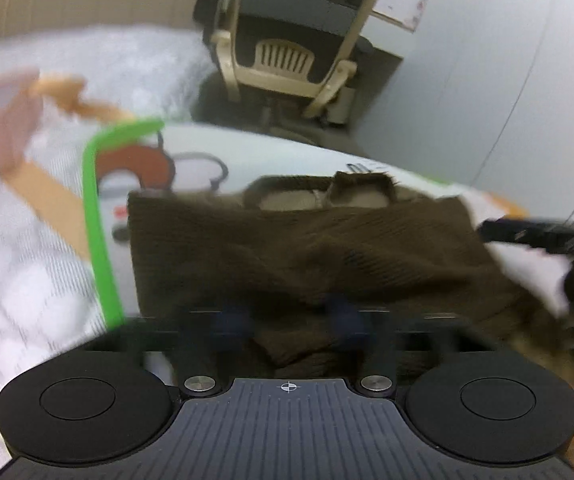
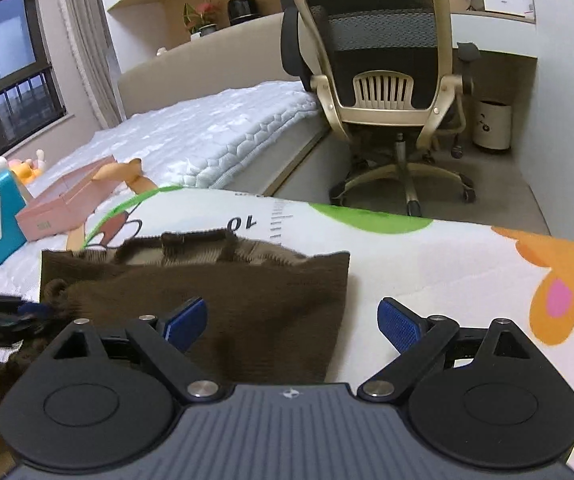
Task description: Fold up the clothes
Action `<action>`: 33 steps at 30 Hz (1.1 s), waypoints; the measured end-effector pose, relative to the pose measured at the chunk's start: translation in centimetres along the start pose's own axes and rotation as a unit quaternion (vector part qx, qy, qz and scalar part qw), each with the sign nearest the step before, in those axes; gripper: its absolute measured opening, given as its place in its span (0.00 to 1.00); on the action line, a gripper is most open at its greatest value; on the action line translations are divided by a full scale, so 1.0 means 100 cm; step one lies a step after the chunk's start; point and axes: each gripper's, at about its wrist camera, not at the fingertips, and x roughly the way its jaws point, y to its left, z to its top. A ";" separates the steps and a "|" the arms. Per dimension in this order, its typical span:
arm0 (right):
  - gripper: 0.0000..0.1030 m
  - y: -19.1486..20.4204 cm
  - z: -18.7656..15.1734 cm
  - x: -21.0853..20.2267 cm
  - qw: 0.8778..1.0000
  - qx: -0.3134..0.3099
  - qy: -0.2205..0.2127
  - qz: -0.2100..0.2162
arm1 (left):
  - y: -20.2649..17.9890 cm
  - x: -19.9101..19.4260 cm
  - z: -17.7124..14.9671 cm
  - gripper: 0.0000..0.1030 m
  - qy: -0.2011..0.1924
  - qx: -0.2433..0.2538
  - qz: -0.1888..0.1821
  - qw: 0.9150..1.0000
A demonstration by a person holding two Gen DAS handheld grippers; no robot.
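A brown knitted garment (image 1: 307, 248) lies partly folded on a white cartoon-print mat (image 1: 247, 156) spread on the bed. The left wrist view is blurred. My left gripper (image 1: 287, 320) has its blue pads drawn in around a raised fold at the garment's near edge. In the right wrist view the same garment (image 2: 247, 300) lies flat, bunched at its left corner beside the left gripper (image 2: 3, 314). My right gripper (image 2: 293, 320) is open over the garment's right edge. Its left pad (image 2: 187, 318) hangs over the cloth and its right pad (image 2: 401, 326) over the bare mat (image 2: 427, 272).
A pink box (image 2: 71, 200), a blue toy (image 2: 5, 208) and soft toys sit on the quilted bed at the left. An office chair (image 2: 383, 80) stands on the floor beyond the mat, with a white bin (image 2: 493, 124) by the wall.
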 end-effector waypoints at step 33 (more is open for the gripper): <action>0.15 0.020 0.038 0.035 0.999 -0.014 0.029 0.032 | 0.037 0.001 0.028 0.15 0.001 -0.043 0.015 0.999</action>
